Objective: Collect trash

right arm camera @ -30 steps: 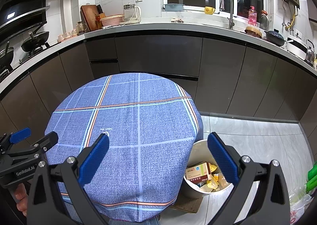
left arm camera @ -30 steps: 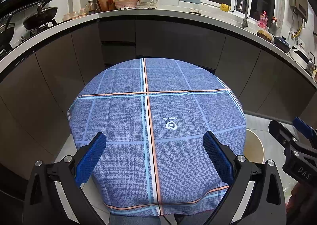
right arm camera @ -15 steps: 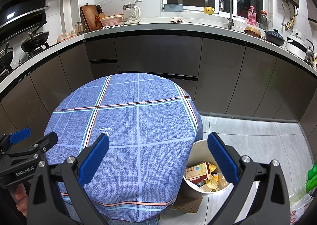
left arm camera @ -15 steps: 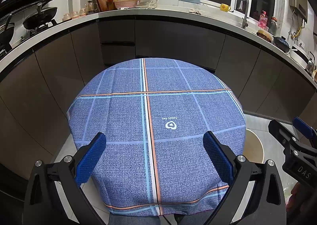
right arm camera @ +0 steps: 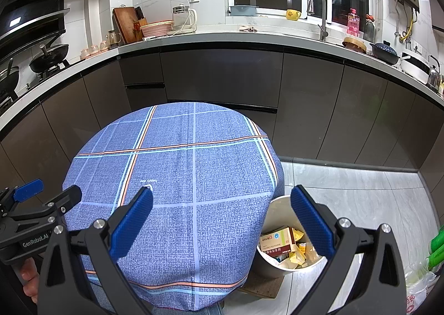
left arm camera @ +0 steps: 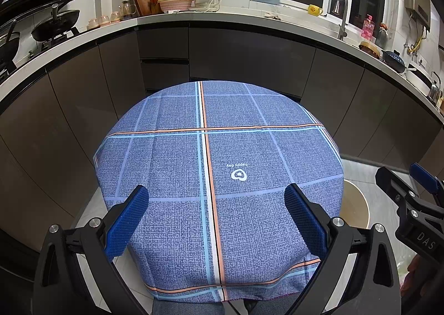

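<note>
A round table under a blue checked cloth (left arm camera: 172, 165) (right arm camera: 222, 170) fills both views, with nothing lying on it. On the floor at its right stands a white trash bin (right arm camera: 277, 263) (left arm camera: 358, 206) holding a red-and-white carton (right arm camera: 276, 241) and yellow wrappers (right arm camera: 298, 252). My left gripper (left arm camera: 216, 202) hovers open over the table's near edge with nothing between its fingers. My right gripper (right arm camera: 222, 204) is also open and holds nothing, its right finger above the bin. Each view shows the other gripper at its side edge.
Dark cabinets (right arm camera: 222, 76) under a white counter curve behind the table. The counter carries a kettle (right arm camera: 181, 19), a cutting board (right arm camera: 126, 23), a wok (right arm camera: 48, 55) and a faucet (right arm camera: 319, 6). A plastic bag (right arm camera: 416, 284) and something green (right arm camera: 437, 248) lie at the lower right on the grey floor tiles.
</note>
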